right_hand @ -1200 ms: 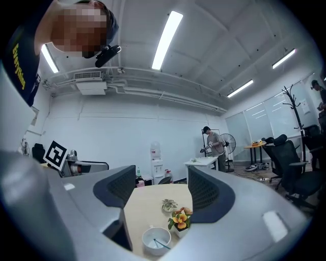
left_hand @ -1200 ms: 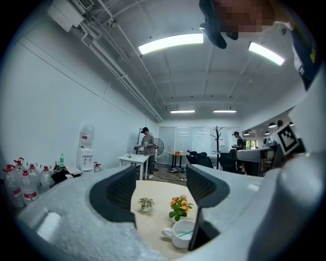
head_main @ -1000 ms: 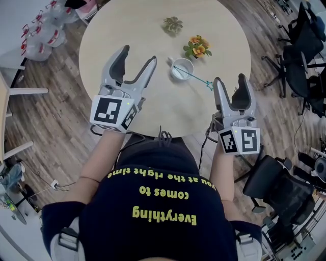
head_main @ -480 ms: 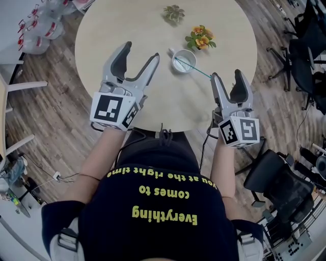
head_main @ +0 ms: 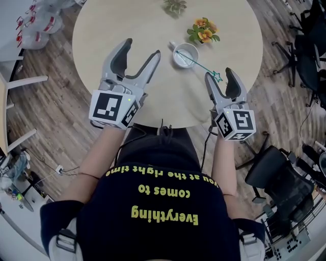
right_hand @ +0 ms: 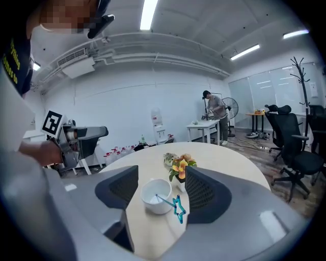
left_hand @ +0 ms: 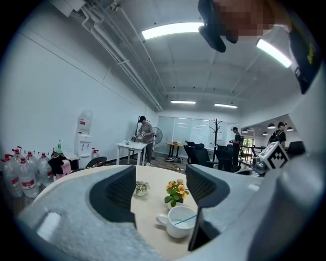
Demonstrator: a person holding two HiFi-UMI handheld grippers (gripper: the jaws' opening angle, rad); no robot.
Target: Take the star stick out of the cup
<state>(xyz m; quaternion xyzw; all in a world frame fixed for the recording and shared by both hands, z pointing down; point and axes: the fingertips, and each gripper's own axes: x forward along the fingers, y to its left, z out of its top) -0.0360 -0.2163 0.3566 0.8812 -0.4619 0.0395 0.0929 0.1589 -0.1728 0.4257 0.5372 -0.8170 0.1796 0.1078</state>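
Under our head camera lies the round, pale wooden table (head_main: 234, 51), and on it stands the white ceramic cup (head_main: 184, 54), from which we take every place.

To the cup's left, and nearer to us, hangs the left gripper (head_main: 142, 47), grey with a black-and-white marker cube at its back. Its jaws stand wide apart and hold nothing; in its own view the cup (left_hand: 175, 222) shows beyond the gap between them (left_hand: 160, 178).

To the cup's right, and nearer to us, is the right gripper (head_main: 219, 73), of the same make. Its jaws are wide but have just been closing a little. In its own view the gap (right_hand: 162, 183) frames the cup (right_hand: 155, 196).

Just beyond the cup, slightly to its right, stands a small pot of orange and yellow flowers with green leaves (head_main: 204, 31). Farther beyond the cup, at the table's far edge, sits a little green succulent in a pale pot (head_main: 174, 5).

The thin teal star stick (head_main: 199, 65) is not yet out. Its plain end rests inside the cup, and its shaft leans over the cup's rim towards the right gripper. Its star tip lies between that gripper's jaw tips, nearer the right-hand jaw in the right gripper view (right_hand: 164, 200), and we see neither pad pressing on it.
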